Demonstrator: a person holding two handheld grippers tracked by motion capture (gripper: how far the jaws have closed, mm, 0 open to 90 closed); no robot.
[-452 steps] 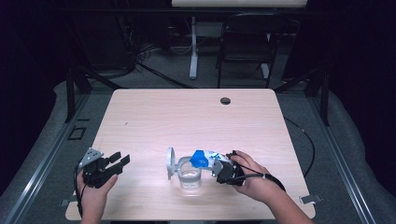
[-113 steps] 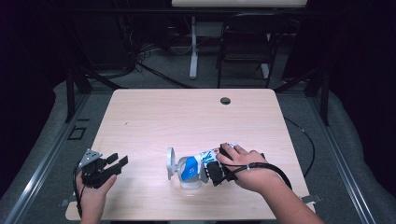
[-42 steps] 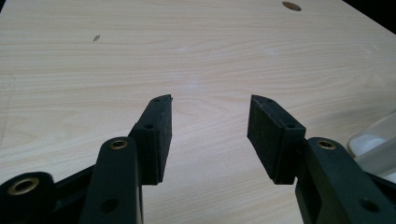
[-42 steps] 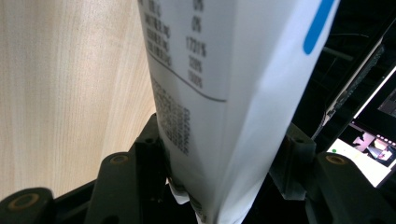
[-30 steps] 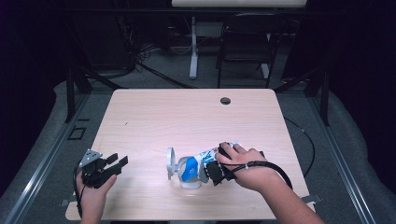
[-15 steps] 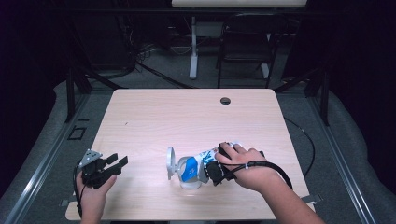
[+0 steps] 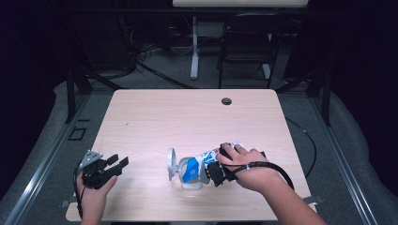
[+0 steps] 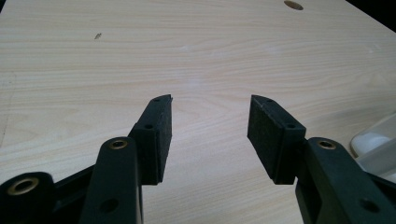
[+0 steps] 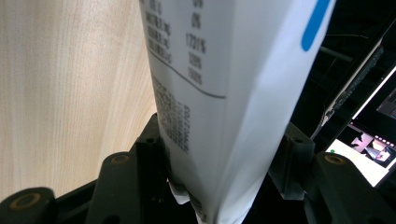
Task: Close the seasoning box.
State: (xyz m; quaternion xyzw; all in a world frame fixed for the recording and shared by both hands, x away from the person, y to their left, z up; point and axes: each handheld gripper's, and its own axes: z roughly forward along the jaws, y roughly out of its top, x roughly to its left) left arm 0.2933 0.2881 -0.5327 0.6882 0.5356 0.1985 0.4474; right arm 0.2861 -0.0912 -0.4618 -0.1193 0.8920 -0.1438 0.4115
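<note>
Table of pale wood, cable hole near far edge, dark room with chair beyond. Right gripper clamped on white-and-blue carton, tipped over what looks like a clear container. Left gripper spread, holding nothing.

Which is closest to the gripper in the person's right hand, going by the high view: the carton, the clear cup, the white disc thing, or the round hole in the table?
From the right gripper:
1. Carton, blue and white, clamped between its jaws.
2. Clear cup, just left of the jaws, under the tipped carton.
3. White disc, left of the cup.
4. Round hole, near the table's far edge.
</note>
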